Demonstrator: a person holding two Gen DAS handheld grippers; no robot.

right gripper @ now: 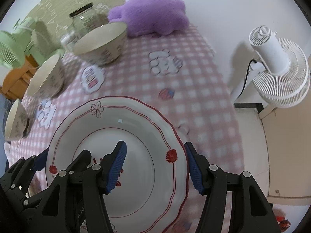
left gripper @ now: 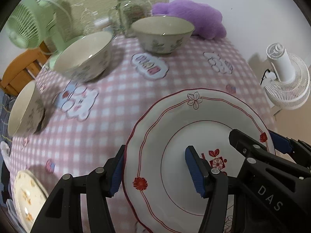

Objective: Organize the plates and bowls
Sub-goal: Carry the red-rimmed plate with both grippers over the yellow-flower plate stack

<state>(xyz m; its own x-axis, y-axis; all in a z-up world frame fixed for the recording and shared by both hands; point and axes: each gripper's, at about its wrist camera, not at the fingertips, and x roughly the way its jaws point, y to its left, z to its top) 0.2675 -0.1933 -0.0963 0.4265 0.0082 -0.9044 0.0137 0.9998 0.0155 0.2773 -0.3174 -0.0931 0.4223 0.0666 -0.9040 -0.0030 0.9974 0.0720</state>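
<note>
- The big white plate (left gripper: 194, 136) with a red line and red flowers is held up above the pink checked tablecloth (left gripper: 120, 89), at the near side of the table.
- The left gripper (left gripper: 155, 172) has its 2 blue pads on the plate's left rim: 1 pad is outside the rim and 1 is inside, in the well, so it grips the plate with the fingers about half apart.
- The right gripper (right gripper: 157, 167) does the same on the plate's right rim, 1 pad in the well and 1 outside the edge.
- Beyond the plate, the cloth is free in the middle and to the right, as far as the purple plush cushion (right gripper: 153, 15) at the far edge.
- To the left of the plate, 3 bowls with a flower pattern stand in a row: the far bowl (left gripper: 163, 33), the middle bowl (left gripper: 85, 54) and the near bowl (left gripper: 25, 108), which is close to the left table edge.
- 1 small cream plate (left gripper: 29, 196) lies left of the big plate, at the near-left corner.
- Behind the bowls stand 1 glass jar (left gripper: 132, 11) and 1 green fan (left gripper: 25, 29).
- 1 white fan (right gripper: 279, 68) stands right of the plate, off the table's right edge.
</note>
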